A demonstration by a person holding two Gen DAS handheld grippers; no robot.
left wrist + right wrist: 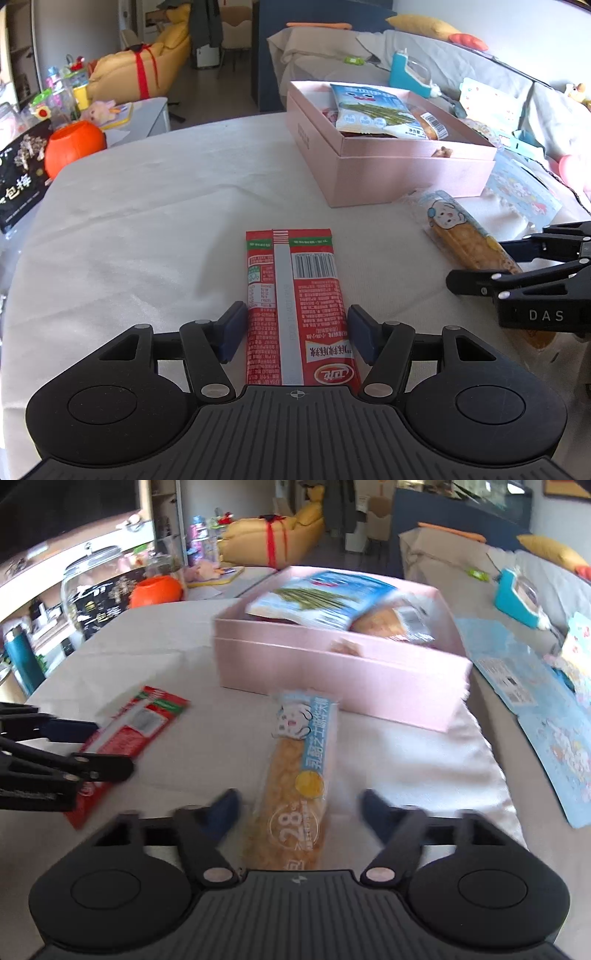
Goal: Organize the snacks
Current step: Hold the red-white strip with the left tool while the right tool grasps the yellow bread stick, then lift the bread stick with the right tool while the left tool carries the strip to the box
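The red snack packet (295, 295) lies gripped between the left gripper (297, 328) jaws; the bread packet (295, 786) lies between the right gripper (299, 808) jaws, open and clear of it.

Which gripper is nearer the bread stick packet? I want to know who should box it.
Right. The right gripper straddles the bread stick packet, one finger on each side. The left gripper is off to its side, around the red snack packet.

left gripper (297, 334) seemingly clamps red packet (295, 295); pink box (388, 162) beyond
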